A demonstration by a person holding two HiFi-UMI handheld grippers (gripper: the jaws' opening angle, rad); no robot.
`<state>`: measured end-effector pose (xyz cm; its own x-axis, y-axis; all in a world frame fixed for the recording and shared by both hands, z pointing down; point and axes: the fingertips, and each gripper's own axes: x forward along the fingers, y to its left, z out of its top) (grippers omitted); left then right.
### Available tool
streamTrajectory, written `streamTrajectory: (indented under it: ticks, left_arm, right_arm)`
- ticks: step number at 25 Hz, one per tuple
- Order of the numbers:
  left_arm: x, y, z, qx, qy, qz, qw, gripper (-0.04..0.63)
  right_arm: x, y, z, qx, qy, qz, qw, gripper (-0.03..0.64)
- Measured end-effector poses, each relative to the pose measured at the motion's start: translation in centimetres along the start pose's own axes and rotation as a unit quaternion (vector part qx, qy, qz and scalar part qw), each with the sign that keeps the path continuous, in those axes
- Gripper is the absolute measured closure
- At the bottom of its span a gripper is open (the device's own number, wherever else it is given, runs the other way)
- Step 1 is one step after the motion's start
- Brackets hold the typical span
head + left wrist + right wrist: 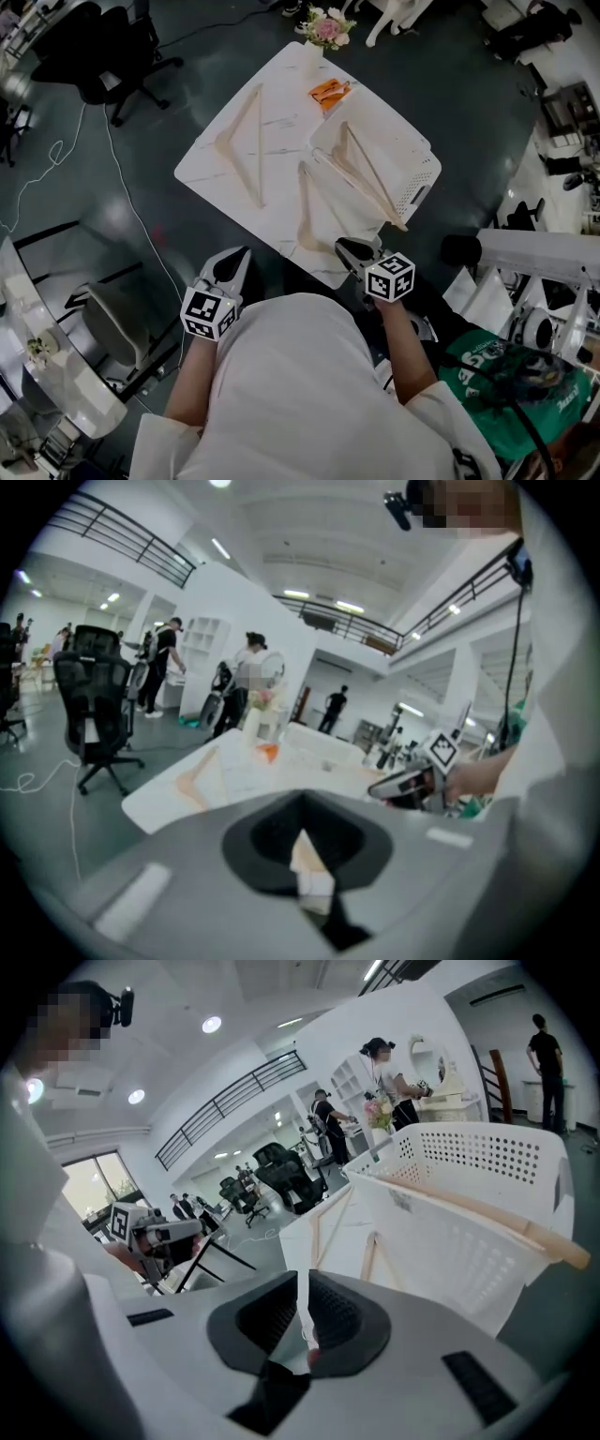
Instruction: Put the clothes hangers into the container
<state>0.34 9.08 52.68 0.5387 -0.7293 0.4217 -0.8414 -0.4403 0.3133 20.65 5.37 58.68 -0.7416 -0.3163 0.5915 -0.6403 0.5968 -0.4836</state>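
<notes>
My left gripper and right gripper: jaws together, empty, by the desk's near edge. Far wooden hanger and near hanger lie flat; third hanger leans in the perforated basket. Likely light, stiff, smooth: I'd pinch one slim arm.

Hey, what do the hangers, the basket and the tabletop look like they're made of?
Hangers: pale bare wood, matte, judging by the tan colour. Basket: white moulded plastic, likely; rows of punched holes. Tabletop: white with faint grey veins, marble or a marble-look laminate; cannot tell which.
</notes>
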Motion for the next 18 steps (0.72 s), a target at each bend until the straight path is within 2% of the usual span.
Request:
streamTrajectory:
  ticks: [4, 7, 18]
  left_arm:
    - [-0.4, 0.0, -1.2, -0.008, 0.016, 0.007, 0.9998, 0.595]
    - [-0.6, 0.0, -2.0, -0.012, 0.026, 0.012, 0.9995, 0.595]
    - [-0.9, 0.7, -4.4, -0.032, 0.059, 0.036, 0.9971, 0.594]
  right_arm:
    - [1.7, -1.5, -3.2, -0.025, 0.051, -0.005, 0.998, 0.597]
    - [2.8, -2.8, -5.4, -0.04, 0.083, -0.007, 0.996, 0.529]
    - [6.3, -6.8, -11.4, -0.088, 0.181, -0.01, 0.979, 0.512]
